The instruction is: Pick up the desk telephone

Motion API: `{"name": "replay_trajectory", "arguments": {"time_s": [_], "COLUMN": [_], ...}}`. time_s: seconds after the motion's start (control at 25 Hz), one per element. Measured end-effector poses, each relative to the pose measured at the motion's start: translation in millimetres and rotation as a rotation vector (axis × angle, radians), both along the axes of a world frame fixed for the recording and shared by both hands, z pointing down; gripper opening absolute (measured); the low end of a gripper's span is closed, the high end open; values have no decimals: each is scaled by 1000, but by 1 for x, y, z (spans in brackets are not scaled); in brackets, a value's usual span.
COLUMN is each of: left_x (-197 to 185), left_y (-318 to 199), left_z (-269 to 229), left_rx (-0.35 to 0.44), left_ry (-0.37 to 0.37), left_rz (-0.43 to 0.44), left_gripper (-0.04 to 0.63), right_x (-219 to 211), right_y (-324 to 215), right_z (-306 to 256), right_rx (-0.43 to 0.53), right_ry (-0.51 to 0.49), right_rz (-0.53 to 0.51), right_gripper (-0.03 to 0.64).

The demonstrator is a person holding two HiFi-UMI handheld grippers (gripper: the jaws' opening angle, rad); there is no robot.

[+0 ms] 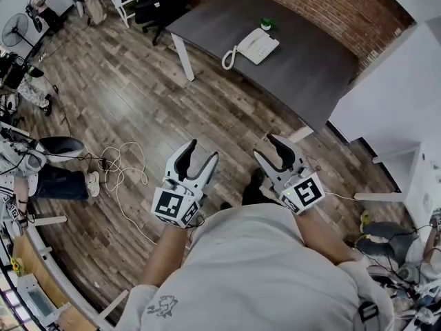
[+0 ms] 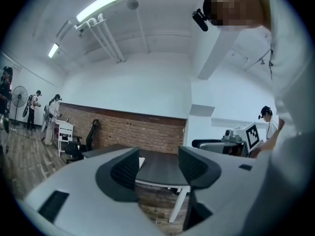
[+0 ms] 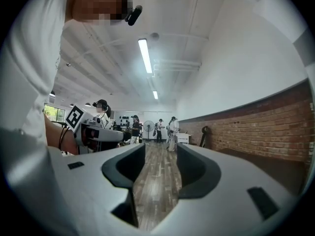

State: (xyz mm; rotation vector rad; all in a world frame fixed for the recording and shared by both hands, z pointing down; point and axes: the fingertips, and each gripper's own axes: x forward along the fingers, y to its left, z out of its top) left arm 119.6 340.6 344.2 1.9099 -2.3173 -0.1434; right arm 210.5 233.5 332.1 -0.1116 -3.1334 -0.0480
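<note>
A white desk telephone (image 1: 256,45) with a coiled cord lies on the dark grey table (image 1: 310,74) at the top of the head view, far ahead of both grippers. My left gripper (image 1: 202,150) and right gripper (image 1: 267,147) are held side by side over the wood floor, both open with nothing between their fingers. In the left gripper view, the left gripper (image 2: 158,168) has its jaws apart, framing the table (image 2: 160,170) in front of a brick wall. The right gripper (image 3: 160,168) points along the wood floor, away from the table, with empty jaws.
A small green object (image 1: 266,25) sits behind the telephone. White cables (image 1: 120,164) trail over the floor at left, near a seated person's legs (image 1: 58,181). A fan (image 1: 17,29), chairs (image 1: 155,5) and people stand at the far left. A white cabinet (image 1: 393,95) stands at right.
</note>
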Motion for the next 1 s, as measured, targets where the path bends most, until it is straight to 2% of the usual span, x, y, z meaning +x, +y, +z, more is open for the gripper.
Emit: {"name": "replay_trajectory", "arguments": {"time_s": [0.2,0.44,0.76,1.0], "left_x": [-19,-57,-108,-130], "left_y": [-24,-74,-187,-281], "left_z": [2,11,9,7], "left_rx": [-17,-46,-73,-74], "left_ry": [3,0,-15,-19], "left_rz": [-14,-30,-49,-15], "left_gripper": [268,273,279,282], "right_x": [-25,-72,-123,-142], "right_y": [-24,-82,-198,-283], "right_z": [8,20,30,34], "right_rx": [-18,-51,-94,-99], "right_ry": [5,10,24,35], "right_rz": [-31,-58,-74,-56], "right_gripper": [195,202,210,219]}}
